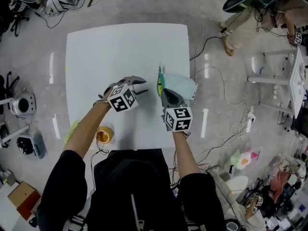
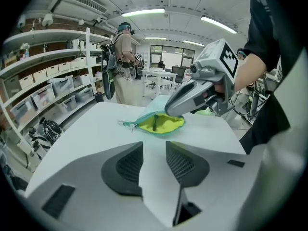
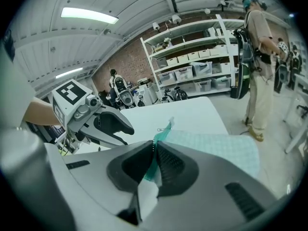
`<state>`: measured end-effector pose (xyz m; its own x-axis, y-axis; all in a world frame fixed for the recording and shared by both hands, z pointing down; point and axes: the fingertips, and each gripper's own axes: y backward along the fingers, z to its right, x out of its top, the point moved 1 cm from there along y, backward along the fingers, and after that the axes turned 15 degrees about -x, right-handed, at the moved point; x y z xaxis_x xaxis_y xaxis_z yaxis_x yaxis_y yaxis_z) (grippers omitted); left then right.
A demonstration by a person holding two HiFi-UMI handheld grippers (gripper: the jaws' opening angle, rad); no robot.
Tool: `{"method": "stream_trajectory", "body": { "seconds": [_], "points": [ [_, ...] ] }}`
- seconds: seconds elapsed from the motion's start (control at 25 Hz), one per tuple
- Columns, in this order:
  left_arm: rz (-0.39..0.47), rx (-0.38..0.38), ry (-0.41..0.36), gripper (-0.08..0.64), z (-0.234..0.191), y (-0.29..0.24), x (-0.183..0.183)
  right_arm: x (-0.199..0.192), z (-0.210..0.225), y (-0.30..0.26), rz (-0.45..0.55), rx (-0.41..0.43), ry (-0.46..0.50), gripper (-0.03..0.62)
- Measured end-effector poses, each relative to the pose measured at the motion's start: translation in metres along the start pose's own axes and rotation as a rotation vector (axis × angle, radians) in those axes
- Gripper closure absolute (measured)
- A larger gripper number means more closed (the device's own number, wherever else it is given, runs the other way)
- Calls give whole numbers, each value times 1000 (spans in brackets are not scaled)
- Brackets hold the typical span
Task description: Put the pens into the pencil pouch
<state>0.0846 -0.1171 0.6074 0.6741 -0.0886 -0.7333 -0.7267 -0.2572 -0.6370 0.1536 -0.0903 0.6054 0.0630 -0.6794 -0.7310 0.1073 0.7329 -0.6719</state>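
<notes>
You're in a robotics lab or workshop: metal shelves of storage bins, brick wall, cables trailing over the floor.

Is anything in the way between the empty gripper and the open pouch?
No, nothing visible is. Only bare white table lies between the left gripper and the pencil pouch with its open mouth. The right gripper is shut on the pouch's rim, not across the opening. A dark pen already lies inside.

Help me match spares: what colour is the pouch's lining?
Yellow-green; the pouch lining shows best in the left gripper view.
</notes>
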Motion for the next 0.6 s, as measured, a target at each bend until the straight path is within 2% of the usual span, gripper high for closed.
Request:
{"method": "stream_trajectory", "body": {
  "seconds": [0.16,0.36,0.6],
  "points": [
    [3,23,-8,387,7,23,-8,0,-2,-2,-2,5,8,557],
    [-17,56,-11,379,22,45,-21,-5,2,4,-8,9,12,557],
    [-73,93,-9,379,32,75,-53,-8,2,4,-19,12,-6,557]
  ]
}}
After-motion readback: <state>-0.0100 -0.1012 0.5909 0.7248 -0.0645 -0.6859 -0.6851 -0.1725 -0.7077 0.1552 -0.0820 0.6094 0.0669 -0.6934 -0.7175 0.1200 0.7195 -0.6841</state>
